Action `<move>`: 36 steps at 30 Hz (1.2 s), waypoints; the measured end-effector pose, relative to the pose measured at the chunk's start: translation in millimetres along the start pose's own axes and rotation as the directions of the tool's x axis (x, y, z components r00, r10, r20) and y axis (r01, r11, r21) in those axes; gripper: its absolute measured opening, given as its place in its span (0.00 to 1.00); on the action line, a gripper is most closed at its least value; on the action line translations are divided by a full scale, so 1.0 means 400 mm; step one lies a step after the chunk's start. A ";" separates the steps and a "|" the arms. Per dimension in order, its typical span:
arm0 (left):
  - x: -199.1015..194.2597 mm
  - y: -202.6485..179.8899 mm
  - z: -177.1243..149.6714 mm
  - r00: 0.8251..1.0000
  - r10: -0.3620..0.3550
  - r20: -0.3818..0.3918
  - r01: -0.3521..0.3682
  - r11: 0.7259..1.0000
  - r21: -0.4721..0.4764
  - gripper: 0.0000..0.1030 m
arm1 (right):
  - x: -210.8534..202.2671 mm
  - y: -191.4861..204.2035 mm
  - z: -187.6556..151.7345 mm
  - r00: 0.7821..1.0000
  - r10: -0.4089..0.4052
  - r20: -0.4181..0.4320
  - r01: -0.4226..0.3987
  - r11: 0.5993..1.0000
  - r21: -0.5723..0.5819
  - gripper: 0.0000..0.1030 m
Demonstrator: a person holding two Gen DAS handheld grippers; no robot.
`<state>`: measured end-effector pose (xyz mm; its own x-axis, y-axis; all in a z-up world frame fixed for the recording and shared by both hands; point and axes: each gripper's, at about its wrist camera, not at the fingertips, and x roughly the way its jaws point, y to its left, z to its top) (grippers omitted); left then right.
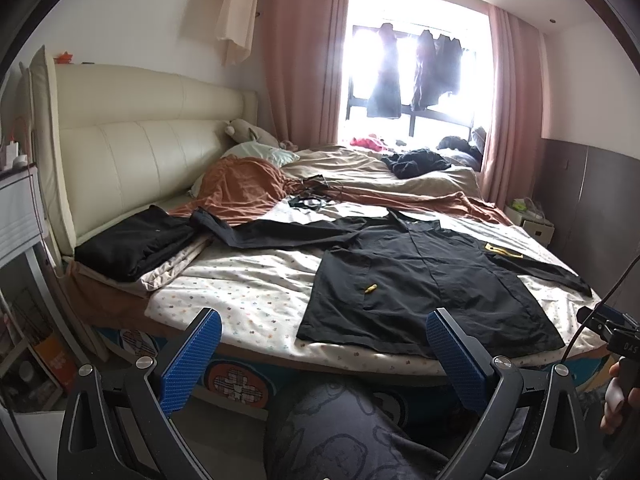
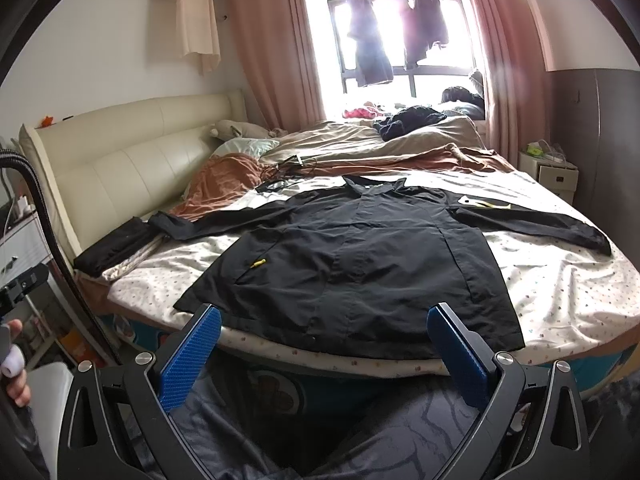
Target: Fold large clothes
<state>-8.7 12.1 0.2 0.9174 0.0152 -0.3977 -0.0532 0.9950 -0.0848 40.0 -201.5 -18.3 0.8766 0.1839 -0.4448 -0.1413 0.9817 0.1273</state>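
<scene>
Black jacket, dotted cream sheet, blue-padded tongs, pink curtains

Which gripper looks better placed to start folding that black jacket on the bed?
Probably the right gripper: it hangs open over the middle of the black jacket's hem. The left gripper, also open, sits off the hem's left corner, partly over bare sheet. Neither touches cloth.

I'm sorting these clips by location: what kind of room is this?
A home bedroom, most likely: a bed with a padded cream headboard, a pillow near it, and pink curtains beside a bright window. A black jacket lies spread on the bed.
</scene>
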 end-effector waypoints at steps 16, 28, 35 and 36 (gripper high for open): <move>0.190 0.064 0.006 0.993 0.054 -0.107 -0.057 0.998 -0.027 0.99 | 0.221 -0.011 0.057 0.996 0.034 -0.080 -0.033 0.999 0.019 1.00; 0.379 0.121 0.027 0.977 0.095 -0.193 -0.110 0.991 -0.070 0.99 | 0.443 -0.007 0.091 0.982 0.015 -0.190 -0.014 1.000 0.003 1.00; 0.488 0.159 0.045 0.963 0.103 -0.249 -0.133 0.986 -0.105 0.99 | 0.548 0.000 0.121 0.969 0.026 -0.247 -0.021 1.000 0.021 1.00; 0.504 0.166 0.053 0.961 0.105 -0.256 -0.137 0.984 -0.112 0.99 | 0.562 0.000 0.130 0.967 0.030 -0.254 -0.023 0.999 0.027 1.00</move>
<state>181.0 83.4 -66.4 0.7750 0.0934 -0.6250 -0.2221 0.9662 -0.1310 261.1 -162.6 -72.3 0.7267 0.2191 -0.6511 -0.1495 0.9755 0.1615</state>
